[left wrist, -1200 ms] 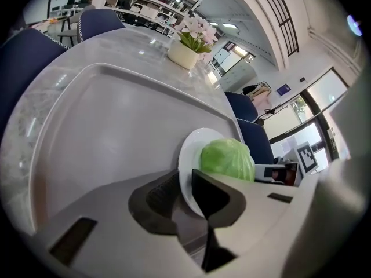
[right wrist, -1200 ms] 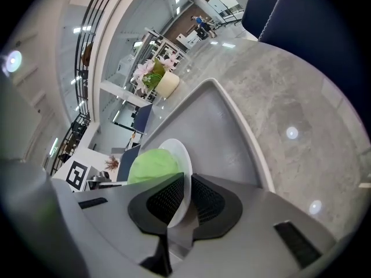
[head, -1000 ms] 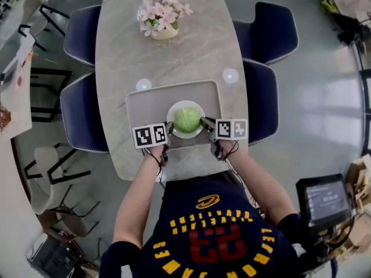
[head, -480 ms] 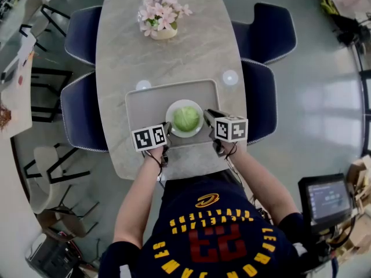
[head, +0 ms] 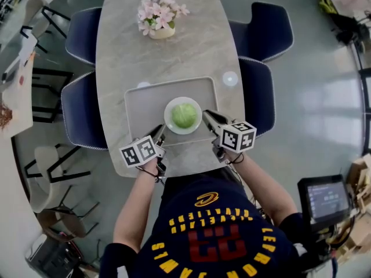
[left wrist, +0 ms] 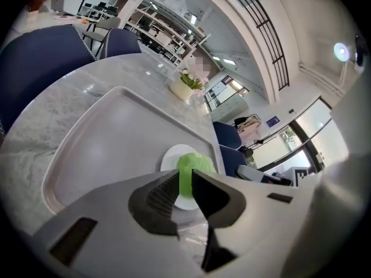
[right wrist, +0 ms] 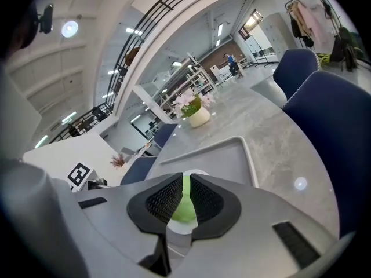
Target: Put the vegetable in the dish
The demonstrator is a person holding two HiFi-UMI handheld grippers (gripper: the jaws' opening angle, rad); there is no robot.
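Observation:
A round green cabbage (head: 184, 115) sits in a white dish (head: 171, 122) on a grey tray (head: 148, 100) near the table's front edge. My left gripper (head: 159, 132) is at the tray's near left corner, apart from the dish, with its jaws shut and nothing in them. My right gripper (head: 208, 116) is just right of the dish, also shut and empty. In the left gripper view the cabbage (left wrist: 195, 163) and dish (left wrist: 170, 158) show beyond the gripper (left wrist: 184, 182). In the right gripper view the cabbage (right wrist: 185, 211) shows through the slit of the gripper (right wrist: 186, 190).
A pot of pink flowers (head: 157, 17) stands at the table's far end. Dark blue chairs (head: 81, 35) (head: 265, 30) line both long sides. Two pale round spots (head: 231, 77) lie on the marble top (head: 174, 51) by the tray's far corners.
Both grippers have drawn back from the cabbage's sides toward the person. The left one dropped lower left, the right one moved right. The cabbage stays in the dish.

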